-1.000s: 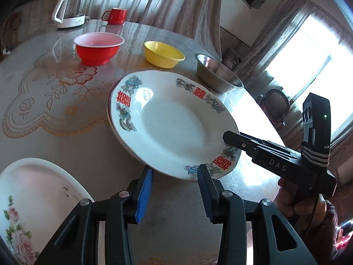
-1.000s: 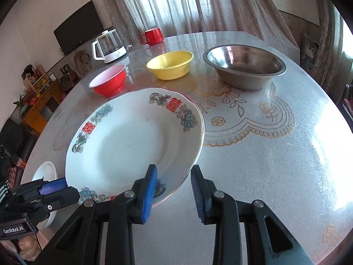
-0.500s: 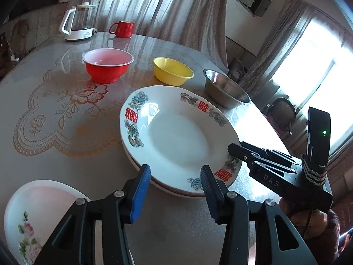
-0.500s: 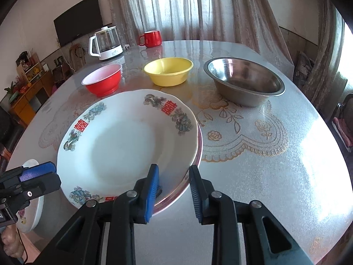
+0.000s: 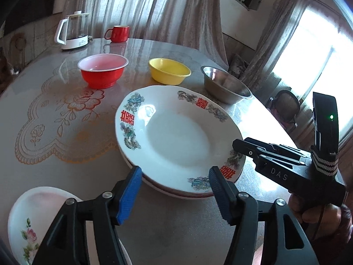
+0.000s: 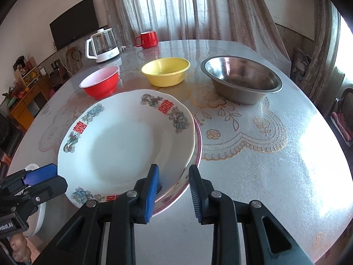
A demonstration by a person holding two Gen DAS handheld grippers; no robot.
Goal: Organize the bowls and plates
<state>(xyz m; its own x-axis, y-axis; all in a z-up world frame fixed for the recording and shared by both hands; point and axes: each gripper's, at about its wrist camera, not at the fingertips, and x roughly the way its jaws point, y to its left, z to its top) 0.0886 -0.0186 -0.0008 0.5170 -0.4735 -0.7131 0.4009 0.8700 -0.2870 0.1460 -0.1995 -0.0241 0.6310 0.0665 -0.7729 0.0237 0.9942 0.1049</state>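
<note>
so there's a white plate with red double-happiness marks and dragon-ish patterns on the rim [image 5: 178, 137], sitting flat on top of another plate with a reddish edge [image 6: 198, 141] that pokes out underneath on one side. a third white plate with a pink flower print [image 5: 33, 216] lies near the table edge, apart from the stack. behind the stack, three bowls stand upright in a row, all empty: a red bowl with a white inside [image 5: 102, 70], a yellow bowl [image 5: 168, 70], and a steel bowl [image 6: 241, 81] that's the biggest.
</note>
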